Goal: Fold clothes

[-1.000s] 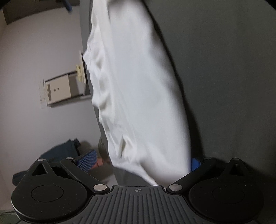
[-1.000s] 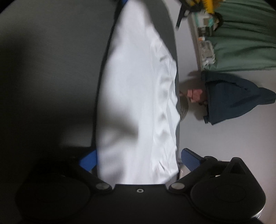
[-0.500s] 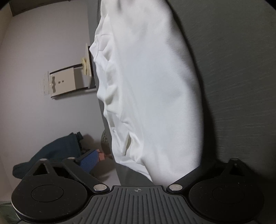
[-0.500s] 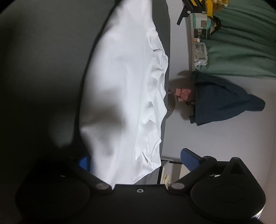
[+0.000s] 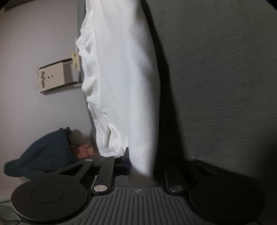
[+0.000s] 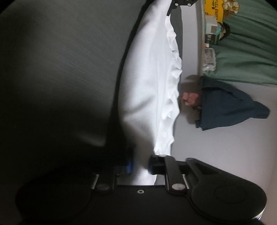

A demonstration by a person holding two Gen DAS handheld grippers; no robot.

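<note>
Gripping the white knit cotton garment [image 5: 121, 77] between closed jaws, we are holding one end of it in our left gripper [image 5: 142, 166], where the cloth is bunching into a thick roll right at the fingers. Our right gripper [image 6: 140, 166] is pinching the other end in the same way, its blue-padded finger [image 6: 129, 166] pressing the fabric from the left and its black finger [image 6: 155, 163] from the right. The garment is stretching away from both grippers along the dark grey textured tabletop [image 5: 225, 86], with its smooth folded side lying against that surface and its loose rumpled edges hanging toward the pale floor [image 6: 216, 147]. In the right wrist view, the far end of the cloth is meeting the black linkage of our other gripper at the top. Beyond the table edge, we are seeing a person's hand [image 6: 189, 98] and dark navy sleeve [image 6: 230, 105]. Farther right, a green cloth [image 6: 245, 57] is draping down beside a yellow printed box [image 6: 213, 10].
</note>
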